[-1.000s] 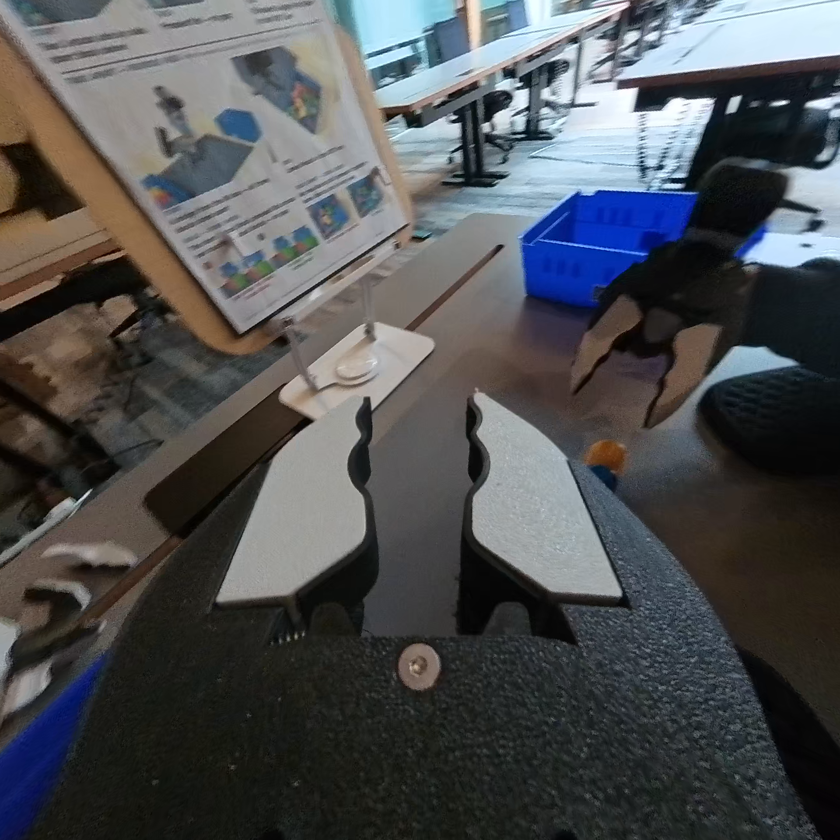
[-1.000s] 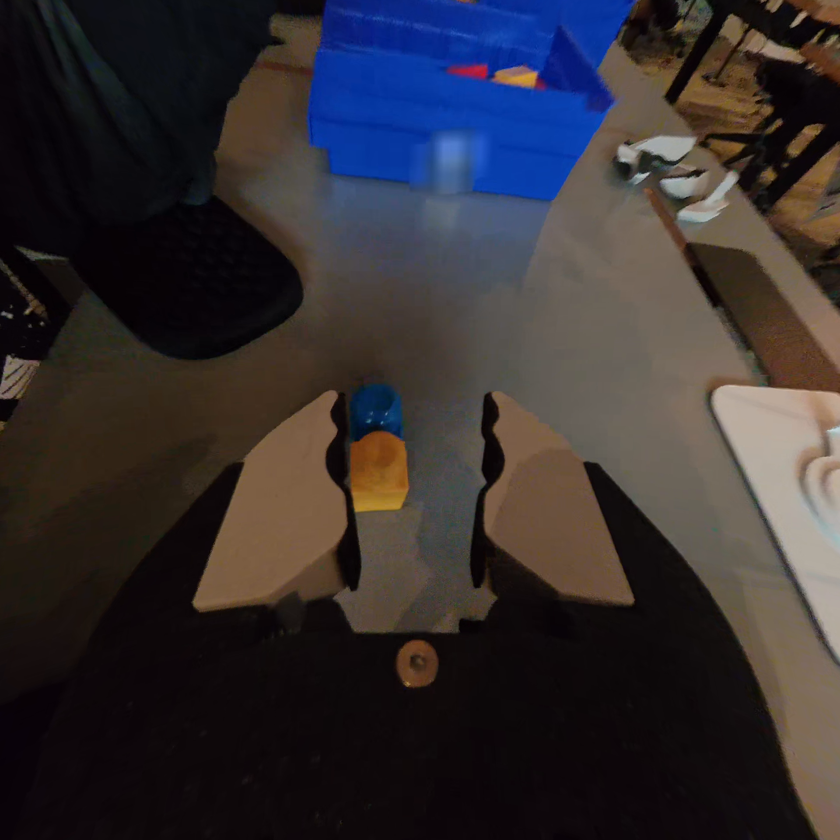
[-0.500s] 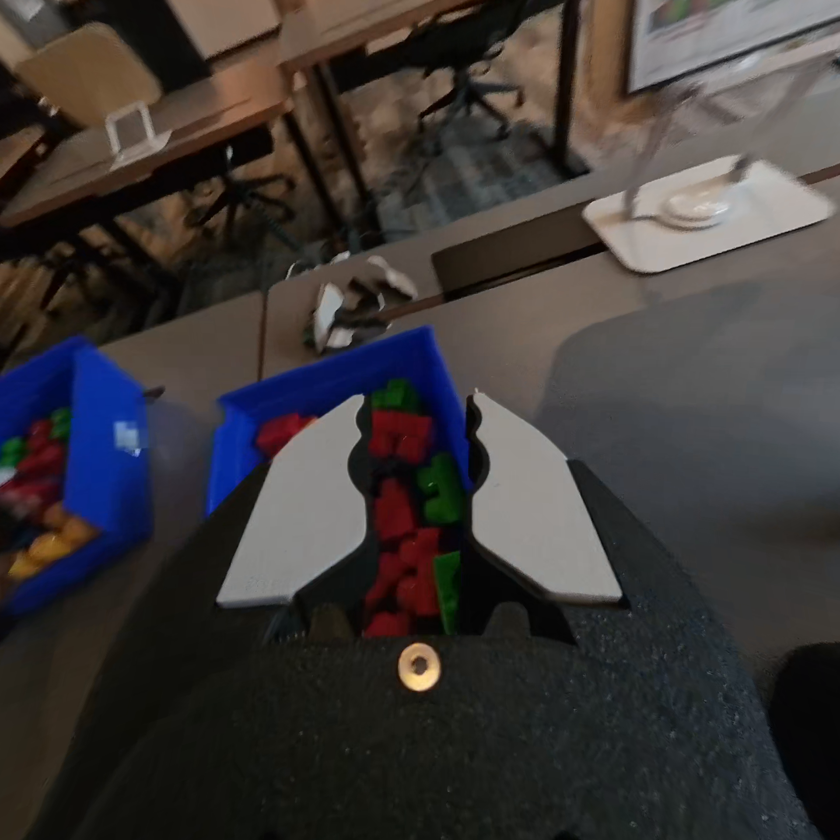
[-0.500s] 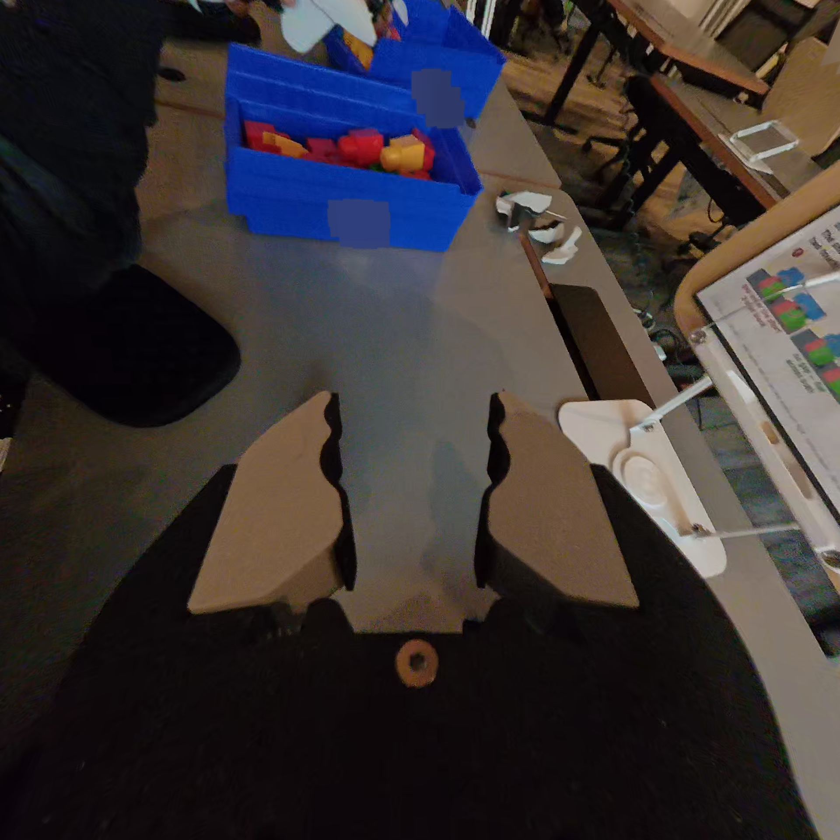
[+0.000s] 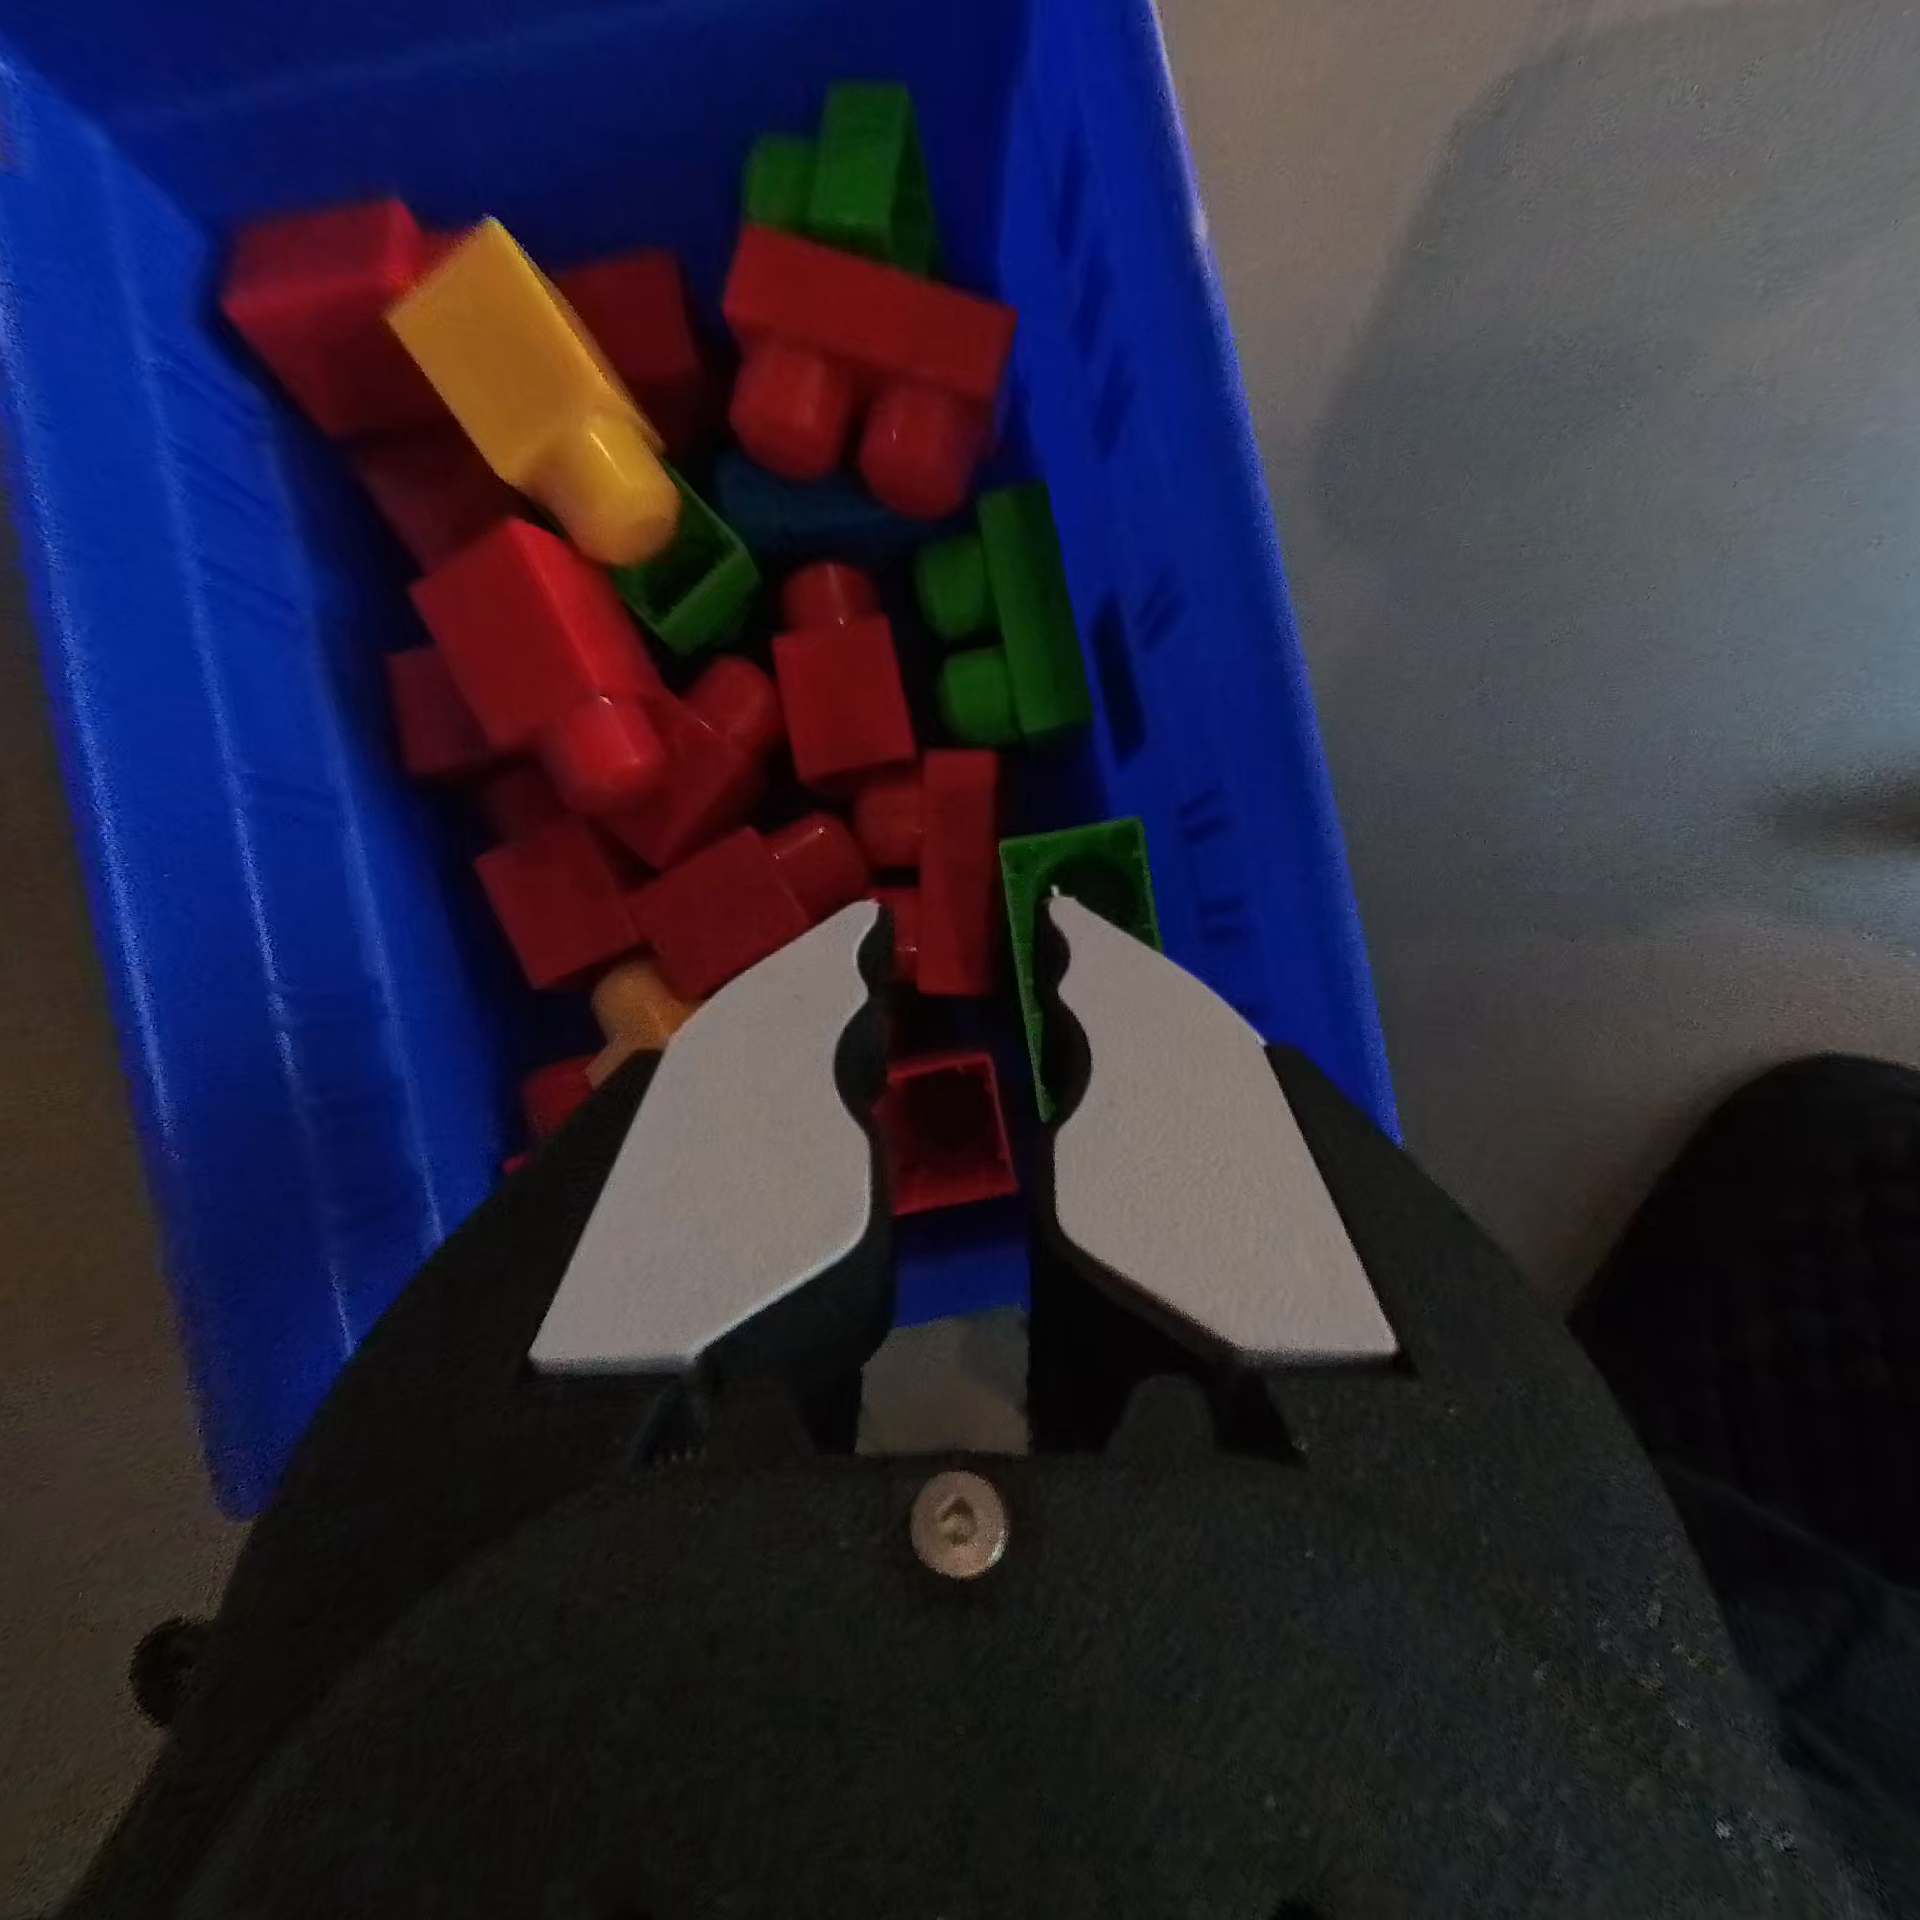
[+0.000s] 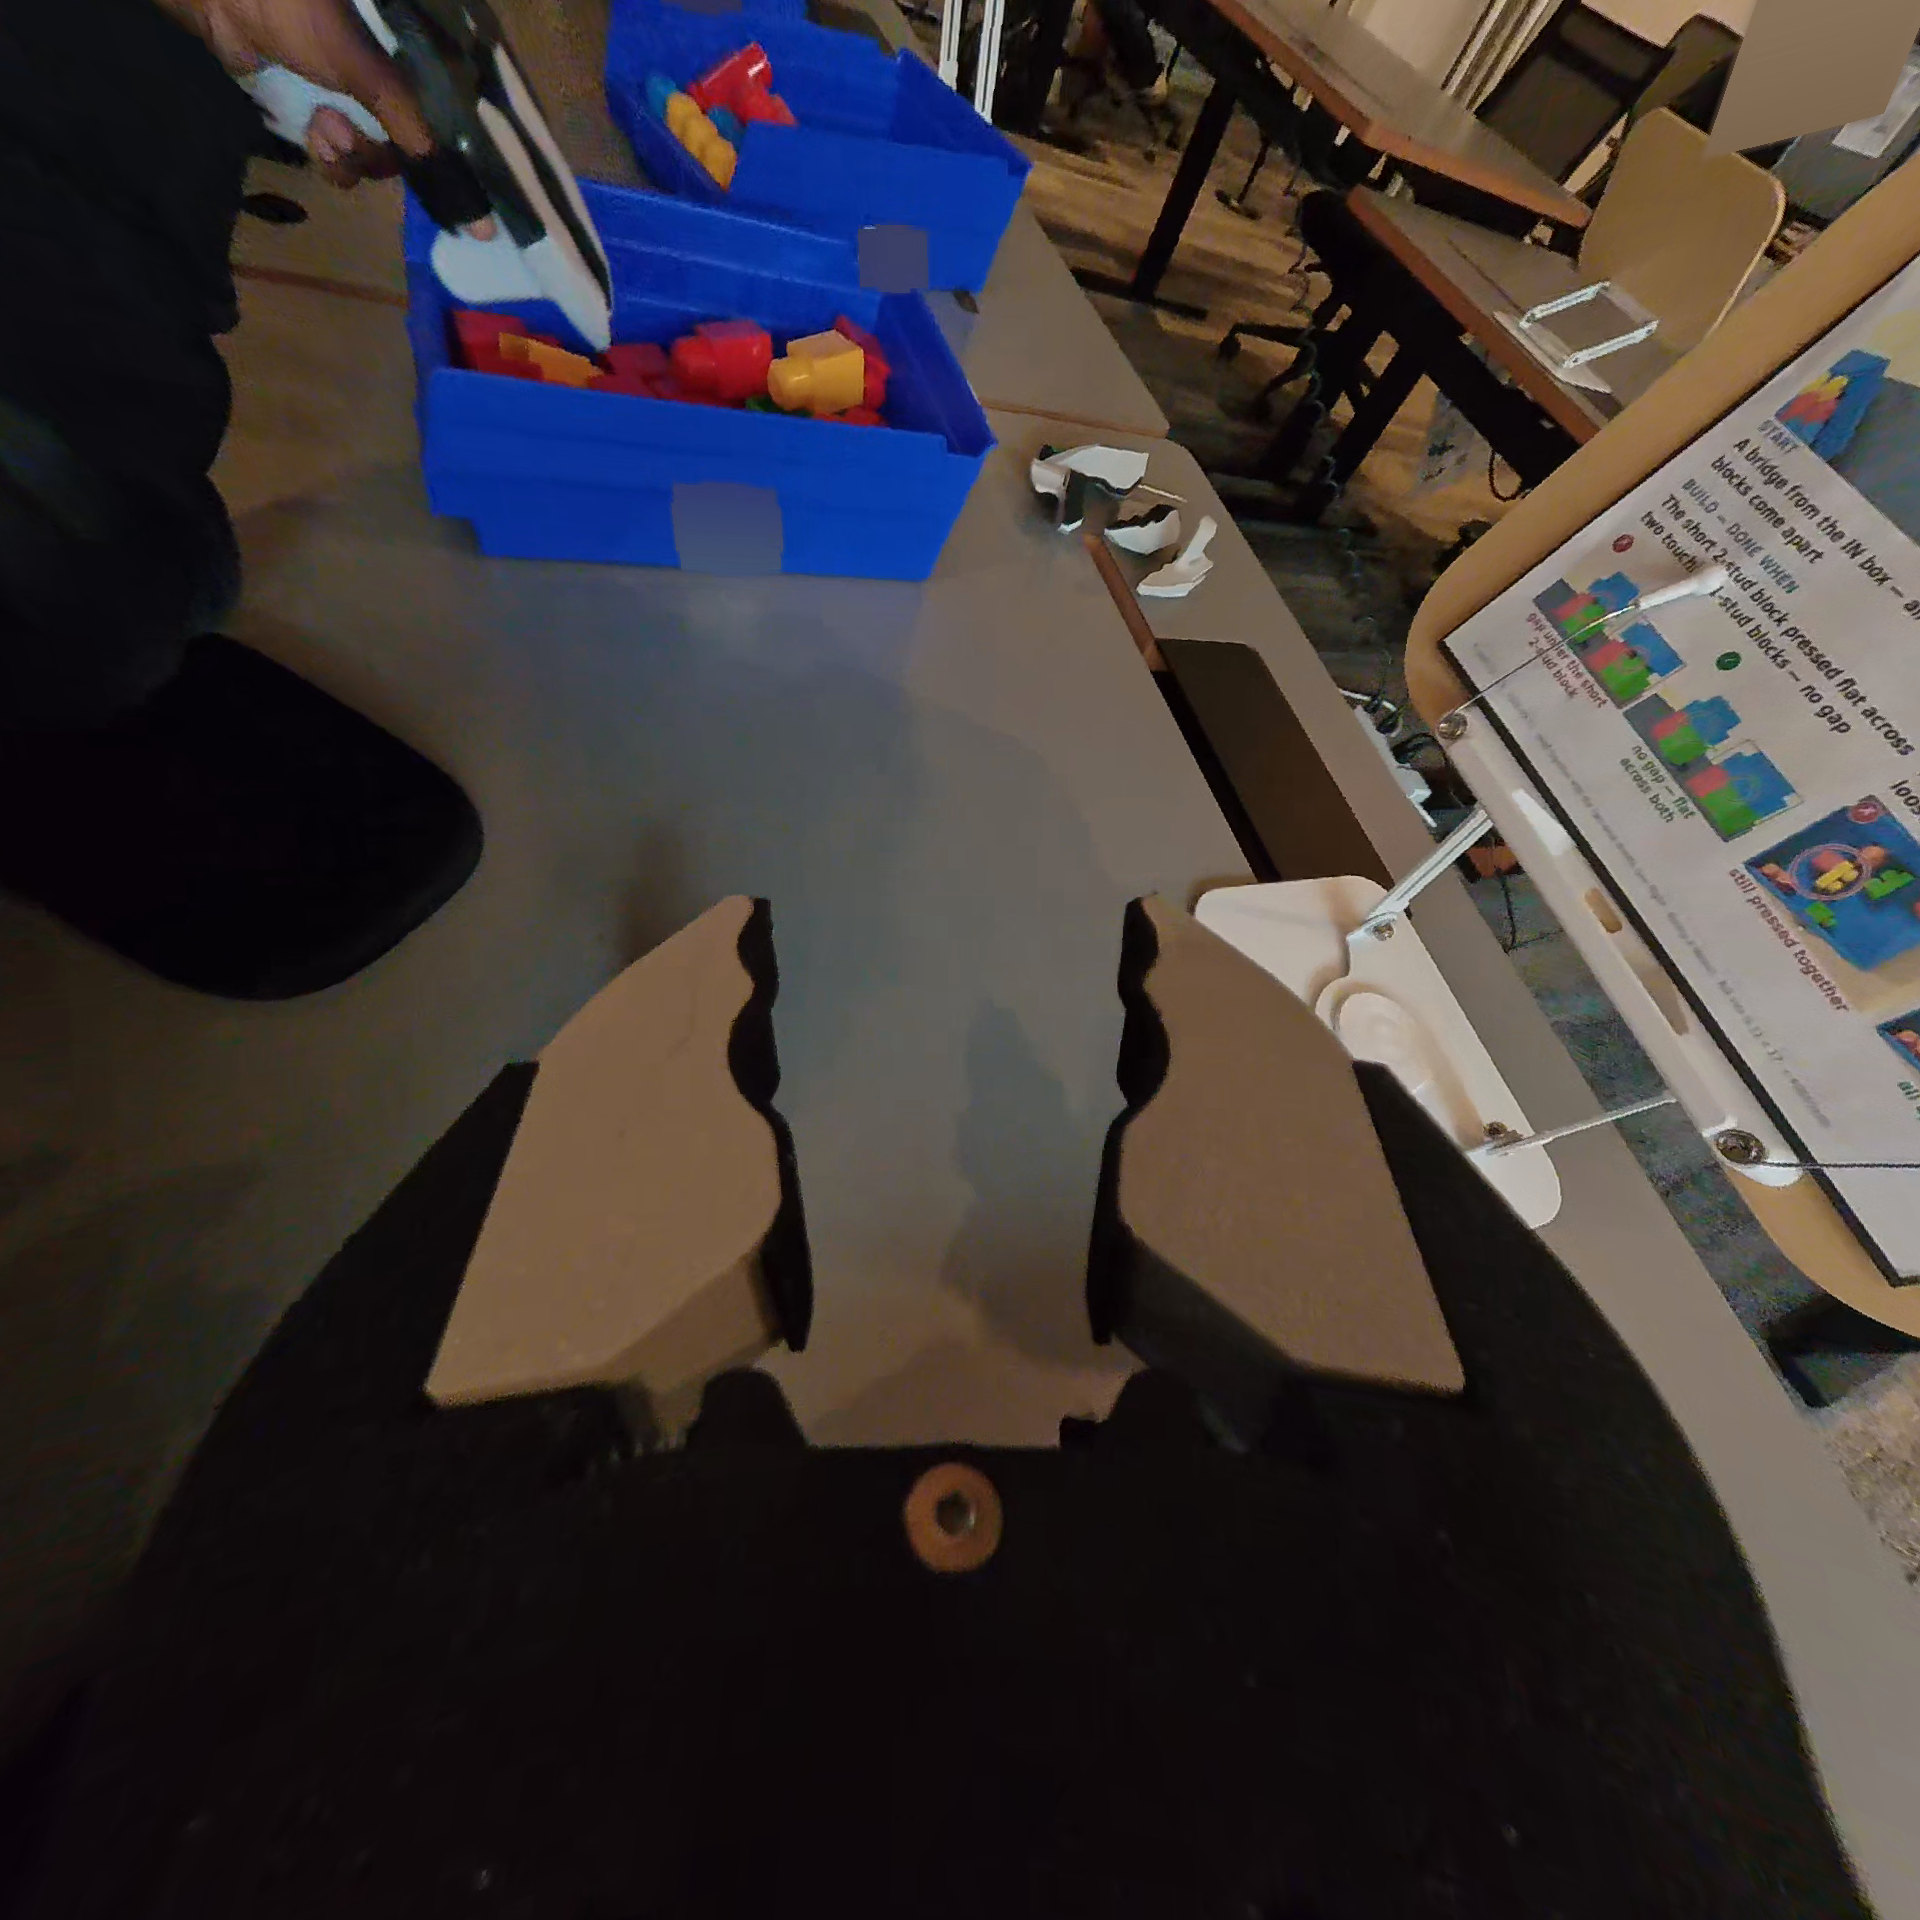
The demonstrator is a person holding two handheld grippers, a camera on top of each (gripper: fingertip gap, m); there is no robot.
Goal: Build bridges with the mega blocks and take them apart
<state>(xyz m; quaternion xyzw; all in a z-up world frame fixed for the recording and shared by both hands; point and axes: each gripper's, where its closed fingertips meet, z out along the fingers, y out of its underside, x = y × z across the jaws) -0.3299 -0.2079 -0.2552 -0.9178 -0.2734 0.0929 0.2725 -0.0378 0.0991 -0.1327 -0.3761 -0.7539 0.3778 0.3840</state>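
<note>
My left gripper points down into a blue bin full of red, green and yellow mega blocks. Its jaws are open with a narrow gap. A long red block lies at the tips and a hollow red block lies between the fingers. A green block sits beside the right finger. My right gripper is open and empty above the bare grey table. The right wrist view shows the left gripper, held by a hand, dipping into the near bin.
A second blue bin with blocks stands behind the first. An instruction board on a white stand base is at the right edge. White scraps and a dark slot lie near it. A black padded shape is at the left. The tips of one gripper are about 45 cm away from the tips of the other.
My left gripper swung away from the board, went down into the bin, and its gap narrowed a little. My right gripper pulled back from the orange and blue blocks, now out of view.
</note>
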